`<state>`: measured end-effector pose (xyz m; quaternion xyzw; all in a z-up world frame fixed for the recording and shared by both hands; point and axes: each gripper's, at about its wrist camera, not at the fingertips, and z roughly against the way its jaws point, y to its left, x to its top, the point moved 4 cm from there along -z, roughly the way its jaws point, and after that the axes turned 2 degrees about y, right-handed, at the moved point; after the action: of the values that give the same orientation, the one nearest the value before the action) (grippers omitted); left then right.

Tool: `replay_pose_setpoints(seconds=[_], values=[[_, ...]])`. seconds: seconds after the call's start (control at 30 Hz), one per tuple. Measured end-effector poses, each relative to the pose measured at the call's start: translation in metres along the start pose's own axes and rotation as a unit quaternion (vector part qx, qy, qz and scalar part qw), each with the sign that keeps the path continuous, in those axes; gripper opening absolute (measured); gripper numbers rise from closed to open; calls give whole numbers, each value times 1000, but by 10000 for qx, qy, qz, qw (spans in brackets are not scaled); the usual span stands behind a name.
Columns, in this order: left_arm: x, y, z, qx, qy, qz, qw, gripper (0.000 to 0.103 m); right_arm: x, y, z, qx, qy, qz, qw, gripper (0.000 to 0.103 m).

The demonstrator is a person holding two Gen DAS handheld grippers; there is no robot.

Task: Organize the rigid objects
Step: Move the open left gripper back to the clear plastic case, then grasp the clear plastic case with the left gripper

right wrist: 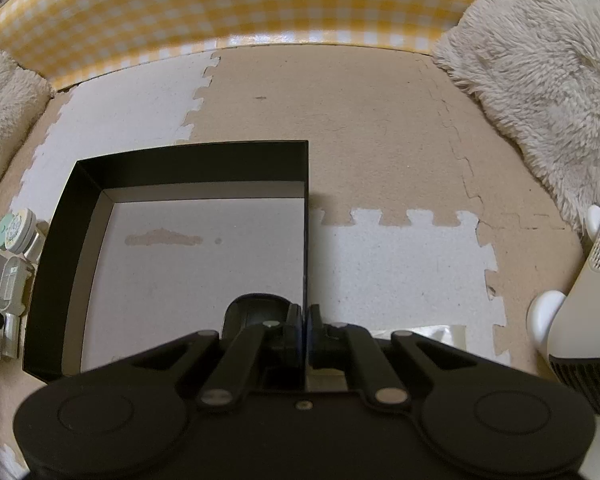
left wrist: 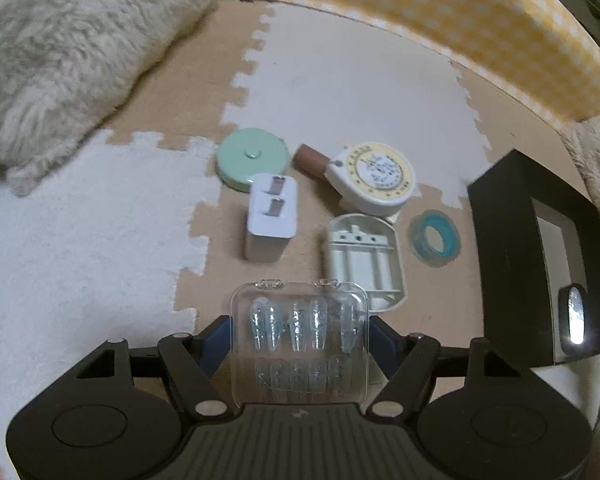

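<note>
Left gripper has the clear nail case pinched, low over the mat. Charger, battery cover and tape roll sit just ahead. Right gripper is clamped on the box wall.

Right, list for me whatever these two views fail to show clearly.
- Left wrist view: the inside of the black box is mostly hidden by its own near wall.
- Left wrist view: the print on the round tape measure is too small to read.
- Right wrist view: the dark object in the box is half hidden behind the right gripper.
- Right wrist view: the items at the left edge are cut off.
</note>
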<state>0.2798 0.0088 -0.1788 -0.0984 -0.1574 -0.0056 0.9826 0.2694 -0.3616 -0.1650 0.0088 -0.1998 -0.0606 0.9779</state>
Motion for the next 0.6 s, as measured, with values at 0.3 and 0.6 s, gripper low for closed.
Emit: replay_pose_setpoints(seconds=[0.3,0.6], values=[[-10,-50,53,-762,-555,-224,9953,73,1,0,-1,28,20,-32,10000,3],[-5,-137,73,-1609,-824,-501,9823,73,0,-5,0,163,82,-153,9997,4]])
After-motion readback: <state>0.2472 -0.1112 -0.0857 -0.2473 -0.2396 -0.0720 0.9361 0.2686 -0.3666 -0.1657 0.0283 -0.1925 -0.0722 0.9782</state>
